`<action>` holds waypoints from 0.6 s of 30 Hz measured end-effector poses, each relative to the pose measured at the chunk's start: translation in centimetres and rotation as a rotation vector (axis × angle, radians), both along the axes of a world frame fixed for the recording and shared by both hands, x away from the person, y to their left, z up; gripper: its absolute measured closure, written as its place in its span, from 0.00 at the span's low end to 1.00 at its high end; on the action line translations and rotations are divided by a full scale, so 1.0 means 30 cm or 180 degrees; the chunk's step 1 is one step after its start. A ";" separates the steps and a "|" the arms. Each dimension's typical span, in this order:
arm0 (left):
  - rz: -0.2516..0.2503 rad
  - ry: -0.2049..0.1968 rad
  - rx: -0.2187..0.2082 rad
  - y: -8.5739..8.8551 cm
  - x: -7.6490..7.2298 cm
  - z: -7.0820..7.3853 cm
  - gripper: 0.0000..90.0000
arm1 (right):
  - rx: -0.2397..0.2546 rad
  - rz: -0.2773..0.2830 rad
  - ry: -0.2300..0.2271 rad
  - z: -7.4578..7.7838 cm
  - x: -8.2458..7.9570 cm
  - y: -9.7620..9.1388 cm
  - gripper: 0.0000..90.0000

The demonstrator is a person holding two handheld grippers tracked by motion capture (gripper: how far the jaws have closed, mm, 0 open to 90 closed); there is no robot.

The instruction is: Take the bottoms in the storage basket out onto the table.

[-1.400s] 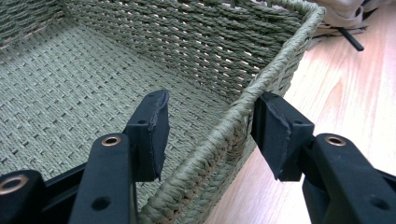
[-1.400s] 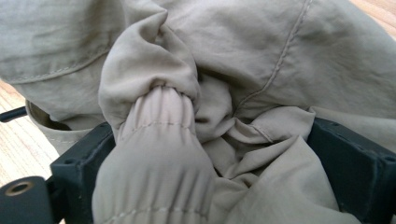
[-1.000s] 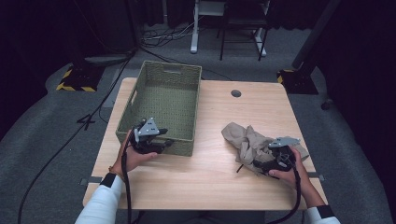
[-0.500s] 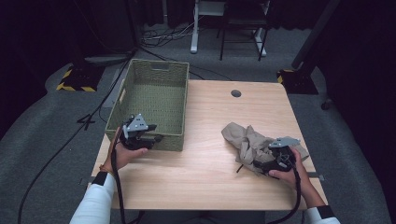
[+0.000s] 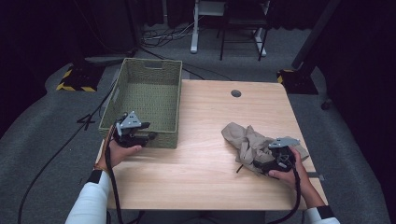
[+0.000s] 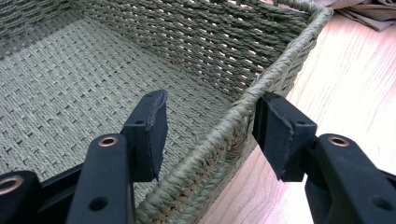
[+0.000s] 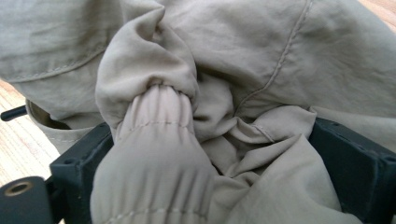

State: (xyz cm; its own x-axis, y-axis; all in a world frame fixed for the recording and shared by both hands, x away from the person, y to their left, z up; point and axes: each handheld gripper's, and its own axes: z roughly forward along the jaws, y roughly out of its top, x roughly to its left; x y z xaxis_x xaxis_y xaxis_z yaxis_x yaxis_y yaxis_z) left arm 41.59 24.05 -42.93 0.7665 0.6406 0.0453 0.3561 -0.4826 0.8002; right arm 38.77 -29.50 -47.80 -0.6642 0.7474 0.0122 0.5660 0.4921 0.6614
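High view first: the woven basket (image 5: 148,100) sits at the worktop's (image 5: 210,154) far left corner, overhanging the left edge. The left gripper (image 5: 140,135) is at the basket's near wall, close to its near left corner, held in the person's left hand (image 5: 122,151). Over by the right edge, towards the near side, a crumpled beige garment (image 5: 245,142) lies on the wood, and the right gripper (image 5: 266,164) is pressed into its near end, with the right hand (image 5: 292,170) behind it.

Left gripper view: jaws spread wide and straddling the basket's (image 6: 116,60) braided rim (image 6: 224,135). One pad (image 6: 154,133) hangs inside over the woven floor, the other pad (image 6: 280,133) outside over the bare wood, and neither pad touches the weave. The garment (image 6: 369,9) peeks in at the top right corner.

Right gripper view: the garment's (image 7: 261,51) bunched cloth fills the gap between the jaws, a gathered elastic cuff (image 7: 156,126) bulging forward over the left one. The jaws look clamped on the fabric, though folds cover most of both pads, so the contact itself is hard to make out.
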 end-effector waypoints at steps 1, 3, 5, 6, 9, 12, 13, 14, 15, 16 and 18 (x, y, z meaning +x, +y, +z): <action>-0.0003 0.0002 0.0000 0.000 0.000 0.000 0.51 | 0.0001 -0.0001 0.0001 0.000 0.000 0.000 0.09; -0.0005 0.0023 0.0020 0.000 0.002 0.003 0.50 | -0.0001 -0.0003 -0.0002 0.000 0.000 0.000 0.09; 0.0012 0.0032 0.0042 -0.004 0.000 0.007 0.50 | -0.0001 -0.0003 -0.0002 0.000 0.000 0.000 0.09; 0.0020 0.0031 0.0047 -0.005 -0.001 0.008 0.49 | 0.0000 -0.0001 -0.0001 0.000 0.000 0.000 0.09; 0.0050 0.0054 0.0004 -0.007 -0.007 0.011 0.48 | 0.0001 -0.0005 0.0001 0.000 0.000 0.000 0.09; 0.0093 0.0040 0.0062 -0.012 -0.012 0.022 0.41 | 0.0000 -0.0006 0.0007 0.000 0.001 0.000 0.09; 0.0086 0.0051 0.0047 -0.015 -0.016 0.027 0.36 | 0.0002 -0.0006 0.0009 0.000 0.001 0.000 0.09; 0.0081 0.0026 0.0059 -0.022 -0.022 0.035 0.35 | -0.0001 -0.0009 0.0009 0.000 0.001 0.000 0.09; 0.0095 -0.0009 0.0070 -0.028 -0.026 0.041 0.33 | 0.0000 -0.0009 0.0009 -0.001 0.001 0.000 0.09; 0.0089 -0.0012 0.0062 -0.032 -0.027 0.045 0.31 | 0.0006 -0.0009 0.0013 -0.001 0.001 0.000 0.09; 0.0054 -0.0016 0.0049 -0.050 -0.034 0.055 0.29 | 0.0010 -0.0011 0.0015 -0.001 0.001 0.000 0.09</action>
